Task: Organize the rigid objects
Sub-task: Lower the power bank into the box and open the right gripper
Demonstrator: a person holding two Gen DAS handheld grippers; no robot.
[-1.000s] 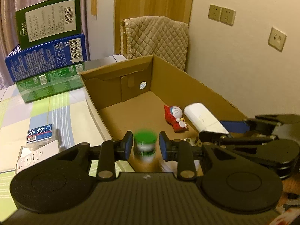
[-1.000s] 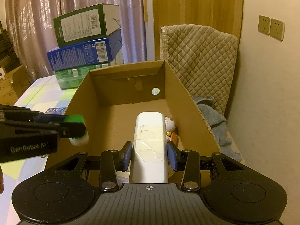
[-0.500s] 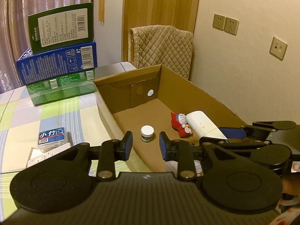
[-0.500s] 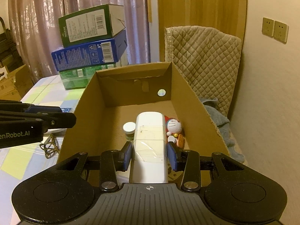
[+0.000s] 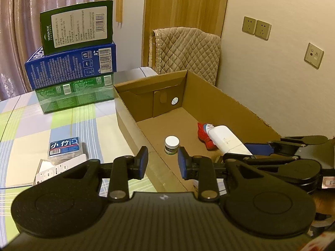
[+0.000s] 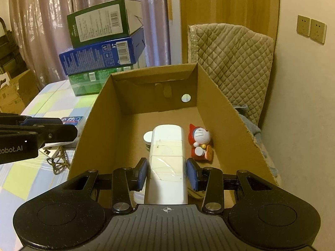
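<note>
The right gripper [image 6: 166, 172] sits nearest in its own view, at 6 o'clock, its blue pads pinching a long white rounded device [image 6: 166, 146] that juts forward over the floor of the open cardboard box [image 6: 219, 96]. Just past the device's far end, at about 11 o'clock from it, a small white-lidded jar [image 6: 147, 137] stands upright on the box floor, partly hidden behind the device. At 2 o'clock from the gripper a red and white cat figurine [image 6: 200, 143] lies close beside the device; whether they touch cannot be told.

In the left wrist view the left gripper [image 5: 162, 161] hangs over the box's near left wall, its jaws drawn in to their narrowest with nothing between the pads; a gap still shows between them. The jar [image 5: 172, 145] appears through that gap, well beyond the pads and apart from them. At 3 o'clock the right gripper [image 5: 249, 149] comes in from the side with the white device [image 5: 226, 141].

On the checked tablecloth [image 5: 27, 125] at 9 o'clock lie a white remote control [image 5: 58, 168] and, just beyond it, a blue-labelled tissue pack [image 5: 63, 147]. Farther off at 11 o'clock three boxes are stacked: a green one [image 5: 73, 96] at the bottom, a blue one [image 5: 71, 67] on it, and a dark green carton [image 5: 77, 27] on top. Behind the cardboard box, at 12 o'clock, a quilted beige cover [image 5: 186, 50] drapes over something against the wall.
</note>
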